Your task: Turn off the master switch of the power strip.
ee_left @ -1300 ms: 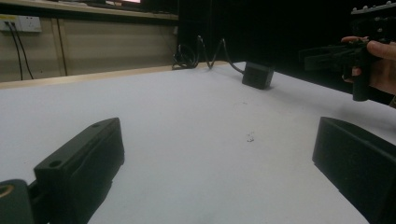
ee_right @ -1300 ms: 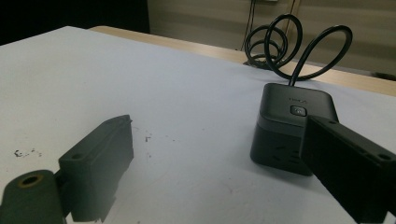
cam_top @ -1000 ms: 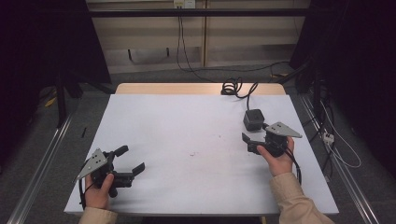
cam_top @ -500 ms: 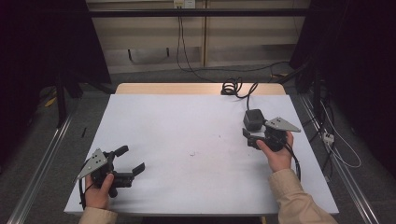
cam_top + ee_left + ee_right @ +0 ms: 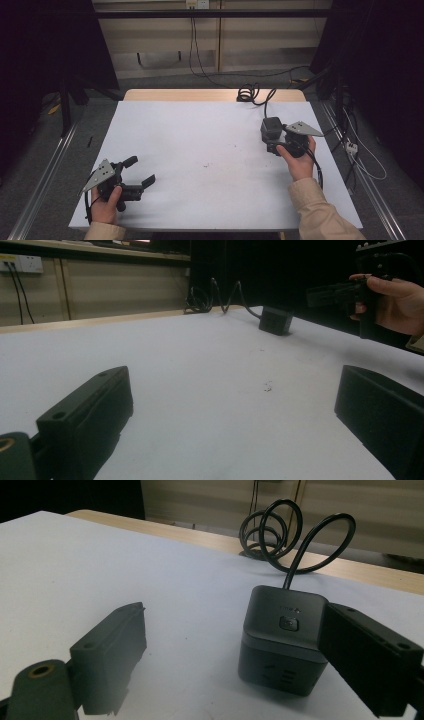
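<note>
My right claw (image 5: 235, 645) is wide open around the cube adapter (image 5: 282, 637) (rigid, smooth, probably hefty), so I'd squeeze its flat sides.

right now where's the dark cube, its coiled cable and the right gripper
dark cube (image 5: 285, 640), right gripper view, middle of its body
coiled cable (image 5: 272, 532), right gripper view, on the loops
right gripper (image 5: 274, 140), high view, between its fingertips, beside the cube
</note>
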`<state>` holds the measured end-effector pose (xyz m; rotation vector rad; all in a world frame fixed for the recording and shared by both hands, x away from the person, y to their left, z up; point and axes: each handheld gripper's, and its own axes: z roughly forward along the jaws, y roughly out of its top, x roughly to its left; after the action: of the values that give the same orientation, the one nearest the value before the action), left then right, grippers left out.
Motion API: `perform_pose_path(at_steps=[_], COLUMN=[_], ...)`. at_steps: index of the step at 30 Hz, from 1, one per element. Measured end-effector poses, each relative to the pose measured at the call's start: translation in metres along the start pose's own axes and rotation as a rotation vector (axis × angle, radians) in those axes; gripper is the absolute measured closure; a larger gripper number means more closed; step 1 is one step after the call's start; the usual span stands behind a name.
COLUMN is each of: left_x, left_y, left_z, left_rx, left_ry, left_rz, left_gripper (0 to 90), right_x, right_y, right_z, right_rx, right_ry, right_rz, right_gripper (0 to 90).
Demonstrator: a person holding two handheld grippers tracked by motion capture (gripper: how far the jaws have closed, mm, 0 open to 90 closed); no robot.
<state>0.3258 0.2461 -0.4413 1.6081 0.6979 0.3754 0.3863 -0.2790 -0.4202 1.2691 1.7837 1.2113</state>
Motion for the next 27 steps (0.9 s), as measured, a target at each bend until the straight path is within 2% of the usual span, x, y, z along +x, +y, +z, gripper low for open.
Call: perform_pose_path(at_steps=[8,15,27], left_x=[0.0,0.001,0.001], left_y=[0.0,0.0,0.0], left_z=[0.0,0.0,-0.001], left_rx=[0.002,0.005,0.0], left_ry=[0.002,-0.001,0.002], left_rz=[-0.004,-0.002,-0.002], left_gripper=[1.8,1.8,1.8], right_x=[-0.006,-0.006,-0.005], right_y=[0.001,0.003,0.013], right_z=[0.002,0.005,0.01], right_rx=[0.003,0.009,0.016], right_ry=[-0.001,0.008,0.006], right_rz=[0.024,0.024,-0.009], right_gripper=[11.9,13.1,17.8])
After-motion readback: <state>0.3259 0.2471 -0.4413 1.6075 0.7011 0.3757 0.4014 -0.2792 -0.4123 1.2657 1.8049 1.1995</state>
